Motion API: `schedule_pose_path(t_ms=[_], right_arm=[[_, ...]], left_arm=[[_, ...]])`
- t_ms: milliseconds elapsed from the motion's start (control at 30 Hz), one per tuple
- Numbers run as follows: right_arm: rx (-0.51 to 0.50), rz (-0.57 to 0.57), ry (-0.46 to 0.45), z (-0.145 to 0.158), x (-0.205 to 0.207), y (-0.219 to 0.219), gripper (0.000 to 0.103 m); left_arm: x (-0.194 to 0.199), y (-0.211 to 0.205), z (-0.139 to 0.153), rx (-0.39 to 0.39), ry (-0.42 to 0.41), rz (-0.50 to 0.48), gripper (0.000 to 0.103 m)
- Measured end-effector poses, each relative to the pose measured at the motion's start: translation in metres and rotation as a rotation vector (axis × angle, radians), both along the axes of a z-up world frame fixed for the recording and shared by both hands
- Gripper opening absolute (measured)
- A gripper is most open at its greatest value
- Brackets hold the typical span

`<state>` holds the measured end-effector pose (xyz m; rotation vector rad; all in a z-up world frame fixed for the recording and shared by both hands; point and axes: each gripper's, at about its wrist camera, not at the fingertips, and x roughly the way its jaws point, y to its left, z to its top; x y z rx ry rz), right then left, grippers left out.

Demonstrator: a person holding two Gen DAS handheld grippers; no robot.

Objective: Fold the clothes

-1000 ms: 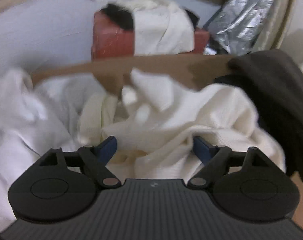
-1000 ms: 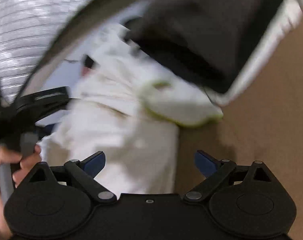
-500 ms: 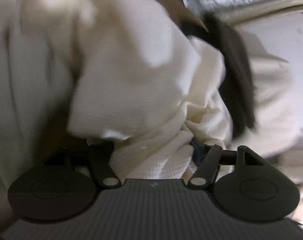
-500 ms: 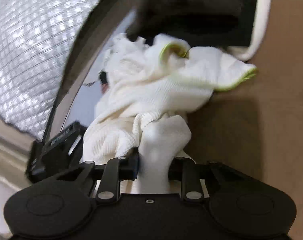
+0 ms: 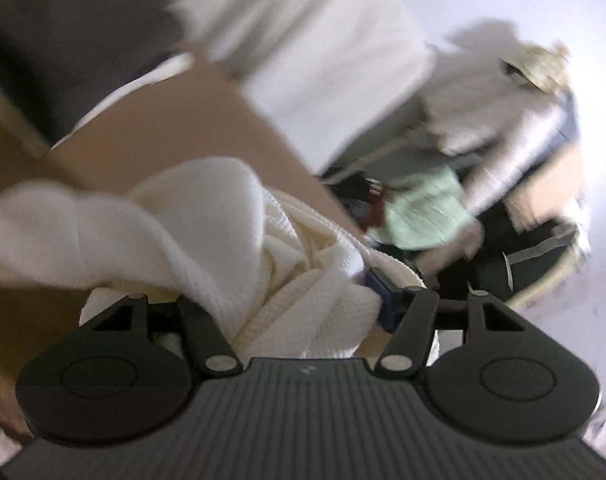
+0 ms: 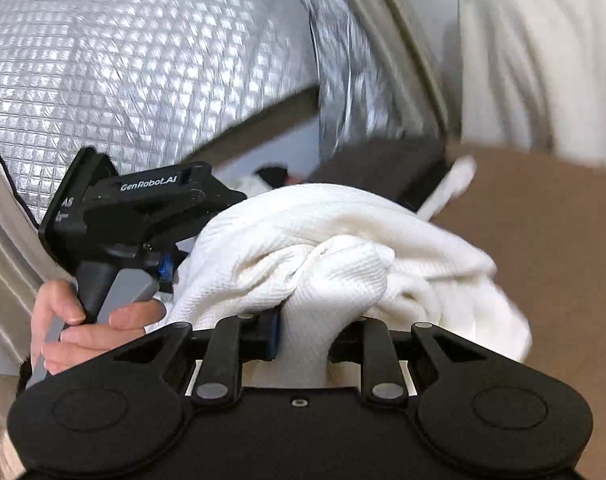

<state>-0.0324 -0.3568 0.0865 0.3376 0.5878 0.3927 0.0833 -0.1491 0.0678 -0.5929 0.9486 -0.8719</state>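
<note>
A cream waffle-knit garment (image 5: 207, 232) hangs bunched above the brown table (image 5: 163, 128). My left gripper (image 5: 279, 296) has a thick fold of it between its jaws, which are closing; the blue right pad (image 5: 377, 292) presses the cloth and the other pad is hidden under it. In the right wrist view the same garment (image 6: 323, 240) stretches between both tools. My right gripper (image 6: 307, 332) is shut on a narrow twist of it. A person's hand (image 6: 91, 320) grips the left tool's handle at the left.
A dark brown garment (image 5: 63, 48) lies at the table's far side, also in the right wrist view (image 6: 383, 168). Pale cloth (image 6: 523, 60) hangs at the upper right. Silver quilted sheeting (image 6: 123, 60) fills the left. Below the table edge lie a mint cloth (image 5: 423, 208) and black bags (image 5: 523, 256).
Both grippers went from open over the pile to closed on the cream garment and rose with it. The left view swung from the table towards the floor clutter.
</note>
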Motion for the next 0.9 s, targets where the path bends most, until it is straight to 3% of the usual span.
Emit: schedule_pose_path(t_ms=[100, 233, 267, 367, 400, 467, 533, 567, 600, 667, 700, 800, 900], right_arm=[[-0.072, -0.025, -0.069, 0.059, -0.026, -0.022, 0.026], [-0.164, -0.105, -0.116, 0.124, -0.04, -0.054, 0.026], [-0.186, -0.123, -0.12, 0.135, -0.043, -0.063, 0.026], [-0.233, -0.185, -0.113, 0.152, -0.046, -0.086, 0.025], [-0.239, -0.209, -0.112, 0.149, -0.045, -0.093, 0.025], [-0.274, -0.275, -0.126, 0.124, -0.039, -0.107, 0.025], [-0.334, -0.368, -0.132, 0.081, -0.027, -0.124, 0.026], [-0.369, -0.426, -0.128, 0.056, -0.02, -0.132, 0.027], [-0.377, -0.506, -0.099, 0.025, -0.014, -0.143, 0.036], [-0.407, -0.633, 0.099, -0.036, 0.008, -0.168, 0.038], [-0.429, -0.637, 0.138, -0.06, 0.012, -0.18, 0.038], [-0.32, -0.668, 0.22, -0.096, 0.013, -0.221, 0.04], [-0.107, -0.624, 0.241, -0.1, 0.013, -0.249, 0.043]], left_arm=[[-0.024, -0.039, 0.077, 0.023, -0.155, -0.065, 0.061], [-0.039, -0.077, 0.159, 0.016, -0.242, -0.118, 0.061], [-0.039, -0.085, 0.171, 0.016, -0.255, -0.126, 0.061], [-0.031, -0.105, 0.173, 0.023, -0.291, -0.117, 0.063], [-0.028, -0.109, 0.169, 0.029, -0.309, -0.106, 0.064], [-0.018, -0.115, 0.13, 0.085, -0.372, -0.025, 0.066], [-0.009, -0.126, 0.079, 0.264, -0.452, 0.086, 0.066], [-0.002, -0.131, 0.056, 0.36, -0.446, 0.086, 0.066], [0.004, -0.137, 0.034, 0.457, -0.439, 0.087, 0.066], [0.018, -0.148, -0.011, 0.65, -0.422, 0.087, 0.066], [0.025, -0.152, -0.03, 0.712, -0.393, 0.078, 0.066], [0.042, -0.155, -0.057, 0.619, -0.205, 0.001, 0.066], [0.035, -0.166, -0.065, 0.604, -0.234, -0.029, 0.066]])
